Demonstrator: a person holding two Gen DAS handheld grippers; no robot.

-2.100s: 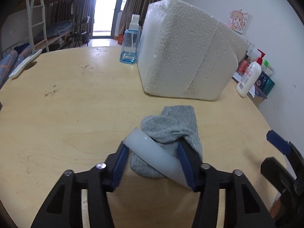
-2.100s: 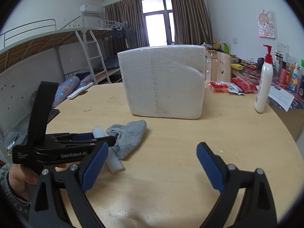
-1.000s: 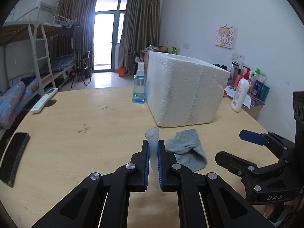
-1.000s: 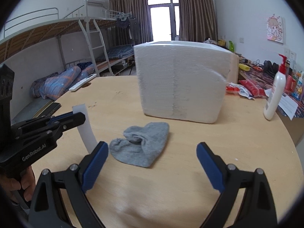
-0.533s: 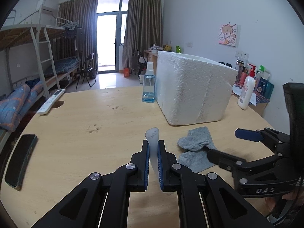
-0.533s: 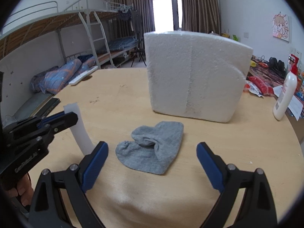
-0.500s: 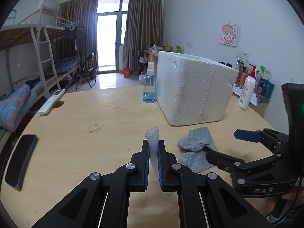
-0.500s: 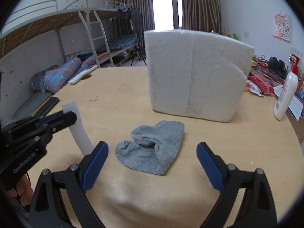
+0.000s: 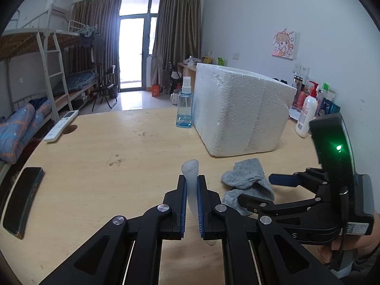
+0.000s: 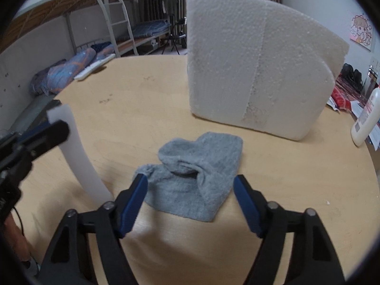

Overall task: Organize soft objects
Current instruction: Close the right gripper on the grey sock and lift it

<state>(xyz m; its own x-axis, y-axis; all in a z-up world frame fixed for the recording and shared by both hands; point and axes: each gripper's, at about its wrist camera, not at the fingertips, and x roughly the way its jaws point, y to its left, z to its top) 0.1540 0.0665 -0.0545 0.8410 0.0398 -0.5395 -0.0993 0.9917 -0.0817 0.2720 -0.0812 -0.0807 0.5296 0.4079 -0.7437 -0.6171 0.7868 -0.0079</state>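
While the round wooden table (image 10: 152, 90) carries a white foam box (image 10: 256, 71), a grey sock (image 10: 199, 175) lies crumpled before it, between the closing, not yet touching jaws of the right gripper (image 10: 191, 197); the left gripper (image 9: 192, 204) stays clenched on a white strip (image 9: 191, 173).

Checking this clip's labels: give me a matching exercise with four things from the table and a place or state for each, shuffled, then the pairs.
Things:
1. grey sock
2. white strip
3. spray bottle
4. remote control

Places or states:
A. beside the foam box
B. at the table's far left edge
C. clamped in the left gripper
D. lying between the closing jaws of the right gripper

Pairs: 1-D, 2-C, 3-A, 4-B
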